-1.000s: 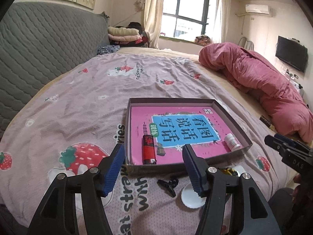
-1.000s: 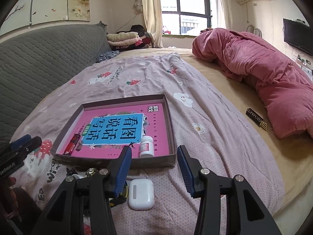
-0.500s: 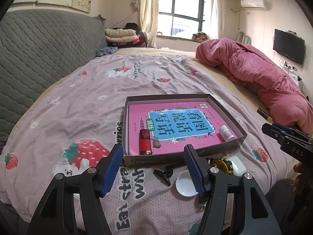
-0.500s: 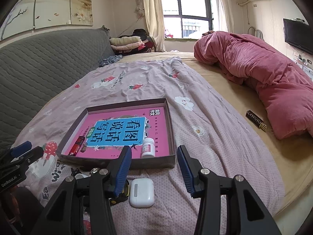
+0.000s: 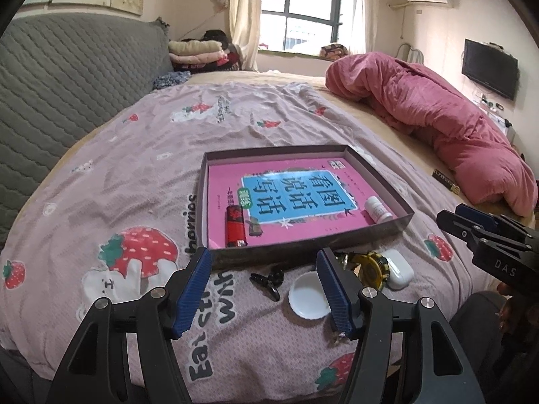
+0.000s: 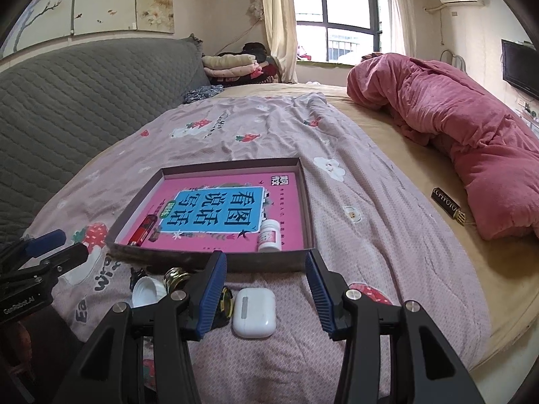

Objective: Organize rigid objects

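A shallow dark box [image 5: 303, 250] [image 6: 209, 261] lies on the bed with a pink book, a red lighter [image 5: 235, 226] [image 6: 144, 230] and a small white bottle [image 5: 377, 208] [image 6: 270, 235] inside. In front of it lie a black clip [image 5: 267, 279], a white lid [image 5: 308, 295] [image 6: 145, 291], a yellow-black tape measure [image 5: 370, 269] and a white earbud case [image 5: 398, 268] [image 6: 254, 312]. My left gripper [image 5: 264, 291] is open and empty above the clip and lid. My right gripper [image 6: 266, 294] is open and empty above the earbud case.
A pink quilt [image 5: 438, 118] [image 6: 454, 128] is piled on the right of the bed. A dark bar-shaped object [image 6: 448, 204] [image 5: 446, 180] lies near it. A grey padded headboard [image 5: 67, 77] runs along the left. The bed's front edge is just below the loose items.
Both grippers have drawn back and a little up from the box, so more of the loose items in front of it show. Both stay open and empty.
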Demonstrator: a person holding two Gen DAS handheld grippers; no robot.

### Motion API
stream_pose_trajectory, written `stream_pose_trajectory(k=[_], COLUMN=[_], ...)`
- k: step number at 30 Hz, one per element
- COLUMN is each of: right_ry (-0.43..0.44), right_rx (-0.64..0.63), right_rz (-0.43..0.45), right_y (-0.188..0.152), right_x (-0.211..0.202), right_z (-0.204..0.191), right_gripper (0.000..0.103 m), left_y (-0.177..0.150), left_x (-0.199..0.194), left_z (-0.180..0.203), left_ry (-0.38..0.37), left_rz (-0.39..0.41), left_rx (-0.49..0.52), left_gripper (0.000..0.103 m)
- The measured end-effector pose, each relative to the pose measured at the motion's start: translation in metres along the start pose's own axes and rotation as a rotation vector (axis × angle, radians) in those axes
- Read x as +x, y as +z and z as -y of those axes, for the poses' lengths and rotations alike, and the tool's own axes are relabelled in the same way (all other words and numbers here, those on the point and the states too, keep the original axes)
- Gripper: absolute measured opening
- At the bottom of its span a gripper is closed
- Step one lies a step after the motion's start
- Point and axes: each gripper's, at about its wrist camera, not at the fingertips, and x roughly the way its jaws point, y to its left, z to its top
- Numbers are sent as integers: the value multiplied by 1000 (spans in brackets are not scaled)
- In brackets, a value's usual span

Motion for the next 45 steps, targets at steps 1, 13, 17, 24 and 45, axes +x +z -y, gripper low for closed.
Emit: stream_pose_trajectory(k=[1, 13, 17, 24, 45], right_ry=[2, 10, 11, 19, 29], right_rx=[-3, -3, -3, -7, -23], right_rz=[-2, -43, -55, -77, -168], right_y=[-1, -9, -12, -17, -30], right_x=[0, 2, 3, 4, 17], right_z=[-1, -2, -2, -2, -8], right_gripper=[48, 48, 48, 49, 55], left_y=[-1, -10, -13, -17, -29], left_x=[1, 9, 11, 16, 35], left_z=[0, 13, 17, 17, 20], left_ry=[-3, -34, -50, -75, -112], left_rz=[-6, -60, -81, -117, -219], left_rx=[-2, 31, 39, 27, 21], left_gripper=[66, 66, 66, 66, 66])
